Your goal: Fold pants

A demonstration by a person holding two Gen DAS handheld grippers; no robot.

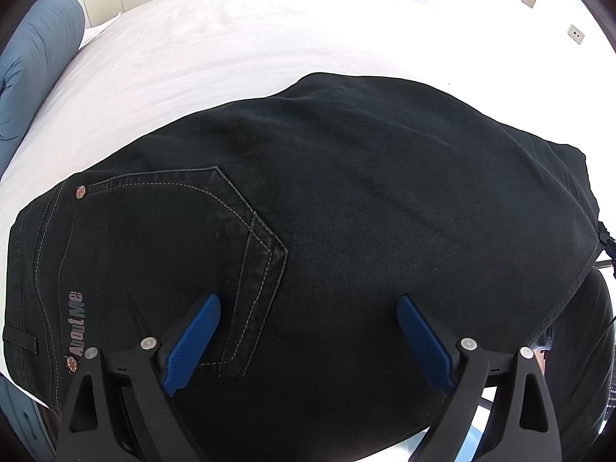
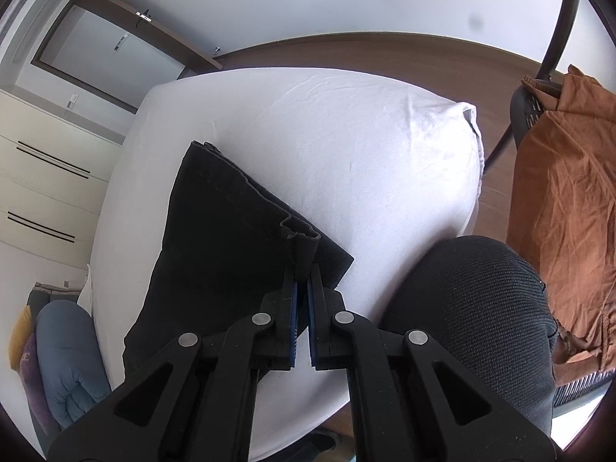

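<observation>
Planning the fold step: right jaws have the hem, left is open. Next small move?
Probably carry the hem with the right gripper toward the waistband: it is pinched and lifted, while the left gripper hangs open over the flat pants.

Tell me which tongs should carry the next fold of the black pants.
Right, probably. The right tongs are already shut on the hem end of the pants, ready to draw it over. The left tongs hang open over the pocket, gripping nothing.

text: "AboutMe" | on: pants (image 1: 308, 211), by waistband near back pocket | other readable text: none
</observation>
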